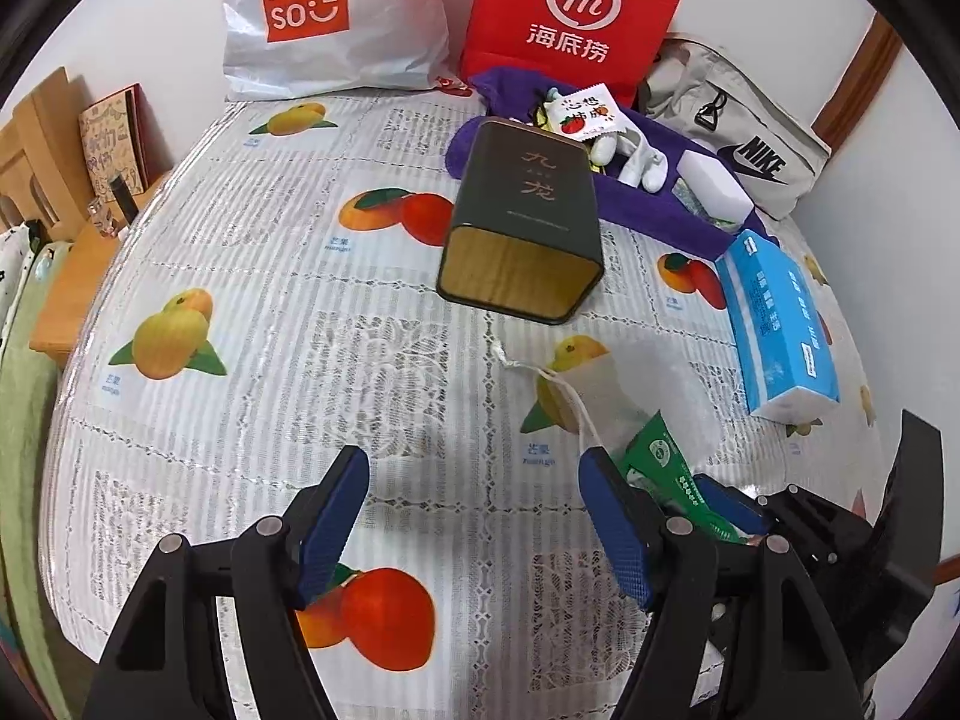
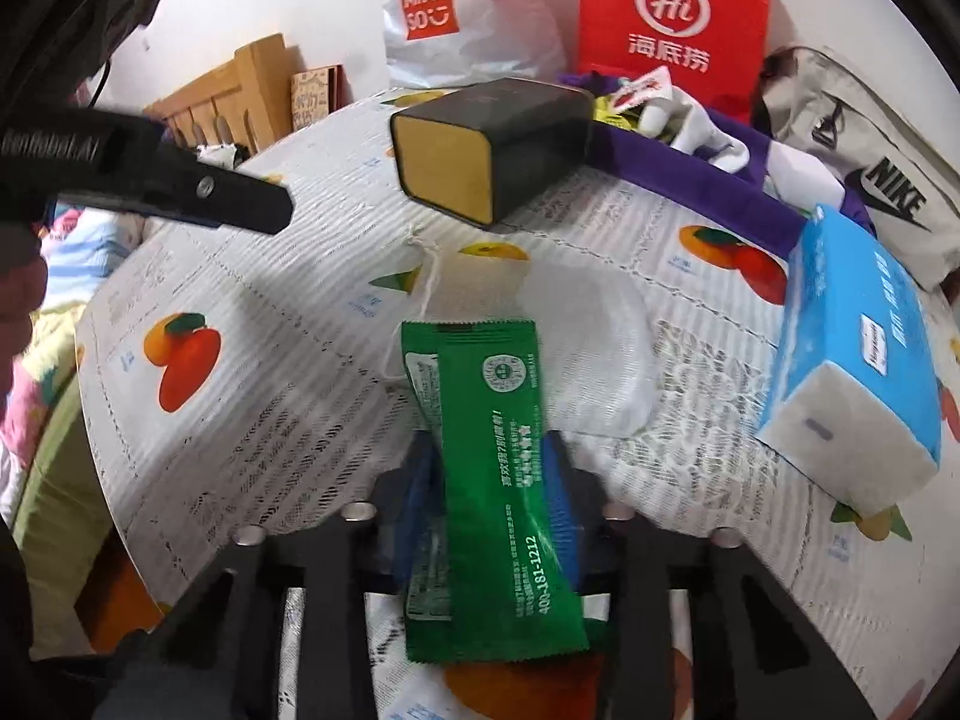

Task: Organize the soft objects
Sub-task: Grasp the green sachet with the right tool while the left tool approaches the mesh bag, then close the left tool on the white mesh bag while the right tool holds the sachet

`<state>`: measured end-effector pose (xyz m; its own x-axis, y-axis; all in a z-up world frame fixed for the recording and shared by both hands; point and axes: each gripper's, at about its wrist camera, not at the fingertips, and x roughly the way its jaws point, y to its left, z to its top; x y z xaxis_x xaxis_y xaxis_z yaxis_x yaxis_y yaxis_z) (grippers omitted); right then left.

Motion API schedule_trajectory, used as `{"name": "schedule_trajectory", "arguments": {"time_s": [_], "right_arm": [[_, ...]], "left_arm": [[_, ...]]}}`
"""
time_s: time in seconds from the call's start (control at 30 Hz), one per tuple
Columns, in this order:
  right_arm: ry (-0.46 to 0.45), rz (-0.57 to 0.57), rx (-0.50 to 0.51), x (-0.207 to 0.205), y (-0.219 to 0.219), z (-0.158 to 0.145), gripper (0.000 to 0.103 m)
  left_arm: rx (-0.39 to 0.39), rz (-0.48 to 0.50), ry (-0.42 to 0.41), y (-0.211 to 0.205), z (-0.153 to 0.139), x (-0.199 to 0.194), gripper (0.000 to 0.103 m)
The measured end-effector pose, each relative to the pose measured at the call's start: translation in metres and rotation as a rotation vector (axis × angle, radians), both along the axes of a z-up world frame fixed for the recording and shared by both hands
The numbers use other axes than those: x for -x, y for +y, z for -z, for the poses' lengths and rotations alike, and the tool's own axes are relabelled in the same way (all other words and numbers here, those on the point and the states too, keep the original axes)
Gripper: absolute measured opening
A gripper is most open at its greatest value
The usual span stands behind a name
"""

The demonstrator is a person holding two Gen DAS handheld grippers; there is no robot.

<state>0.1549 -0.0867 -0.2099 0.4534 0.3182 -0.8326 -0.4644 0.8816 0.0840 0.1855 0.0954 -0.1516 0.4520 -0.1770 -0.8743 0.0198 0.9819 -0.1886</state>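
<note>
Your right gripper (image 2: 489, 480) jaws clench the green foil sachets (image 2: 486, 420); left gripper (image 1: 474, 516) gapes empty. Steady the translucent drawstring pouch (image 2: 540, 324) first.

Surface: table under a white lace cloth printed with mangoes (image 1: 252, 276), bare at its left half.
Rear wall, left: white crumpled Miniso shopping bag (image 1: 327, 12), upright against the wall.
Rear wall, centre: red Haidilao paper bag (image 1: 570, 6), upright beside the white bag.
Rear right corner: grey Nike canvas bag (image 1: 750, 138), slumped against the wall.
Left edge: light wooden furniture (image 1: 36, 138), a brown lettered card (image 1: 114, 144) leaning beside it.
</note>
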Motion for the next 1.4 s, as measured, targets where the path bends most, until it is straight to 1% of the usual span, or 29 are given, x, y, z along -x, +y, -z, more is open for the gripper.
{"name": "schedule_trajectory", "arguments": {"time_s": [0.1,0.17,0.23,0.3,0.4,0.47,0.57,0.63,0.7,0.73,0.77,0.83,0.93,1.0,1.03,1.1,1.17,1.3,1.33,1.4], "right_arm": [[0.036,0.014,-0.04,0.0,-0.011,-0.002,0.021],[0.051,0.029,-0.047,0.004,-0.018,-0.004,0.021],[0.044,0.052,-0.025,0.01,-0.026,-0.006,0.021],[0.046,0.073,-0.023,0.015,-0.034,-0.01,0.021],[0.035,0.114,-0.004,0.024,-0.052,-0.015,0.021],[0.03,0.149,0.019,0.027,-0.065,-0.017,0.021],[0.035,0.212,0.025,0.029,-0.085,-0.017,0.021],[0.04,0.238,0.042,0.029,-0.095,-0.014,0.021],[0.046,0.268,0.045,0.029,-0.106,-0.01,0.021],[0.058,0.283,0.04,0.027,-0.11,-0.006,0.022],[0.067,0.288,0.034,0.026,-0.113,-0.003,0.022],[0.06,0.293,0.015,0.025,-0.117,-0.001,0.022],[0.062,0.304,-0.019,0.024,-0.122,0.001,0.023],[0.068,0.314,-0.057,0.025,-0.128,0.002,0.023],[0.069,0.316,-0.076,0.025,-0.131,0.003,0.023],[0.065,0.31,-0.08,0.025,-0.13,0.003,0.023],[0.06,0.313,-0.074,0.026,-0.128,0.003,0.023],[0.038,0.312,-0.061,0.028,-0.126,0.004,0.023],[0.037,0.316,-0.067,0.028,-0.126,0.004,0.023],[0.038,0.32,-0.072,0.028,-0.128,0.004,0.023]], "left_arm": [[0.003,0.02,0.002,-0.008,0.004,0.0,0.071],[0.01,0.042,-0.004,-0.015,0.007,0.0,0.071],[0.015,0.058,-0.004,-0.023,0.011,-0.001,0.071],[0.023,0.081,-0.004,-0.032,0.017,-0.003,0.071],[0.021,0.114,0.015,-0.049,0.032,-0.01,0.071],[0.025,0.131,0.012,-0.059,0.04,-0.013,0.071],[0.002,0.152,-0.049,-0.07,0.041,-0.013,0.071],[0.0,0.168,-0.047,-0.077,0.043,-0.014,0.071],[-0.028,0.198,-0.056,-0.086,0.043,-0.016,0.072],[-0.038,0.215,-0.054,-0.09,0.043,-0.017,0.074],[-0.048,0.229,-0.05,-0.095,0.043,-0.019,0.078],[-0.057,0.247,-0.048,-0.103,0.044,-0.022,0.081],[-0.066,0.281,-0.033,-0.114,0.048,-0.027,0.099],[-0.086,0.279,-0.046,-0.117,0.051,-0.028,0.101],[-0.113,0.282,-0.054,-0.121,0.052,-0.029,0.103],[-0.17,0.293,-0.064,-0.127,0.055,-0.03,0.103],[-0.16,0.285,-0.073,-0.127,0.055,-0.03,0.103],[-0.175,0.281,-0.088,-0.129,0.055,-0.032,0.103],[-0.176,0.284,-0.097,-0.13,0.055,-0.031,0.1],[-0.167,0.303,-0.12,-0.132,0.052,-0.03,0.082]]}}
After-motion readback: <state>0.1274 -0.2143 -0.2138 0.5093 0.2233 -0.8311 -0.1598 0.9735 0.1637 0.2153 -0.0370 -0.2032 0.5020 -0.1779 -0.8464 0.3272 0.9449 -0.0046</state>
